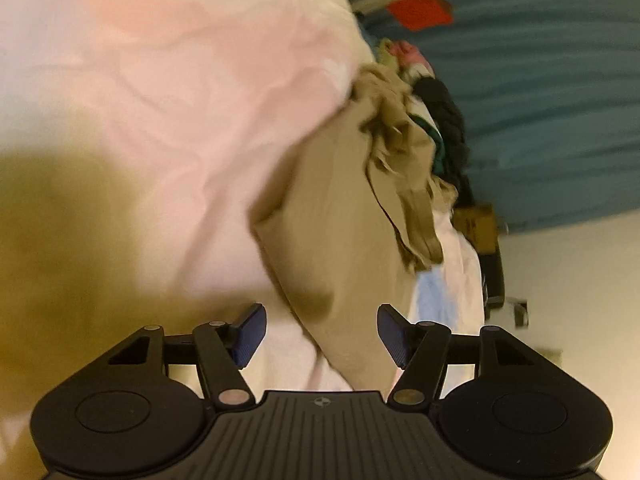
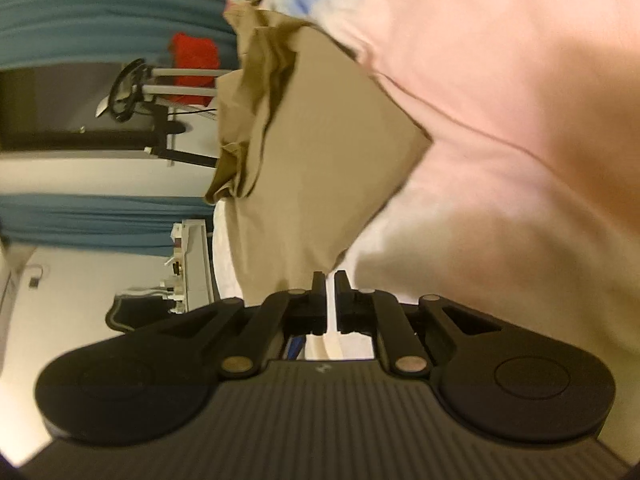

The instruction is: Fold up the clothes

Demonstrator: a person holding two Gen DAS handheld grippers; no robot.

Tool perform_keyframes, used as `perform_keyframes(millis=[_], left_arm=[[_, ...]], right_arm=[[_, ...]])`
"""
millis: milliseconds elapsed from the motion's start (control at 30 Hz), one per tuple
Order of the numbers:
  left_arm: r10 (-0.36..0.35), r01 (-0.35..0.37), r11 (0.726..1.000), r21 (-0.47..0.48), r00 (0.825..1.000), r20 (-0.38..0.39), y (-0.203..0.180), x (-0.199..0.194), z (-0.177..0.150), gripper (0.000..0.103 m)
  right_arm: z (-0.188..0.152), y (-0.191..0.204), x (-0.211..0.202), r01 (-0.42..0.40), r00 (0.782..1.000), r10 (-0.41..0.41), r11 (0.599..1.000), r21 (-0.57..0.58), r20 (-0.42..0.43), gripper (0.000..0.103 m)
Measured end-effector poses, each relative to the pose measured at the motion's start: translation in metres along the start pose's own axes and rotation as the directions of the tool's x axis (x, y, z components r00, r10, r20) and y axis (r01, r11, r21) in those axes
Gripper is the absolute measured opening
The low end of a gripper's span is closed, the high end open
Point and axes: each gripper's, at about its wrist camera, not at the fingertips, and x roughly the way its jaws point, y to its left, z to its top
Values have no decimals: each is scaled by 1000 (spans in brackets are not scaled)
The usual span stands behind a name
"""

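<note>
Low centre of the right view, the right gripper [image 2: 330, 280] is clenched, seemingly pinching the tan garment [image 2: 320, 152] on the pink bedsheet [image 2: 500, 100]. Left gripper [image 1: 320, 330] hangs released. Best keep that edge taut and square.

text: none legible — both views blurred | labels: none | numbers: none

A folded garment [image 1: 336, 216] lies on the bedsheet [image 1: 160, 100], a clothes pile [image 1: 436, 120] behind it.
</note>
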Motion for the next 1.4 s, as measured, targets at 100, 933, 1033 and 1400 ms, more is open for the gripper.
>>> perform_keyframes(millis=[100,933,1033,1400], left_arm=[[-8,8,999,-35,1000,14,6,6,6,64],[-109,94,989,115,985,137,-32,-12,8,6],[-118,92,982,164,980,158,-41,-33,1,6],[-136,96,959,268,982,132,-70,-120,-44,5]], right_arm=[[-2,-8,0,-31,1000,31,997,74,4,69],[19,-5,3,-9,967,2,1000,27,253,8],[13,11,-8,-41,959,56,997,-59,277,7],[-36,64,-126,-65,959,125,971,-231,254,7]])
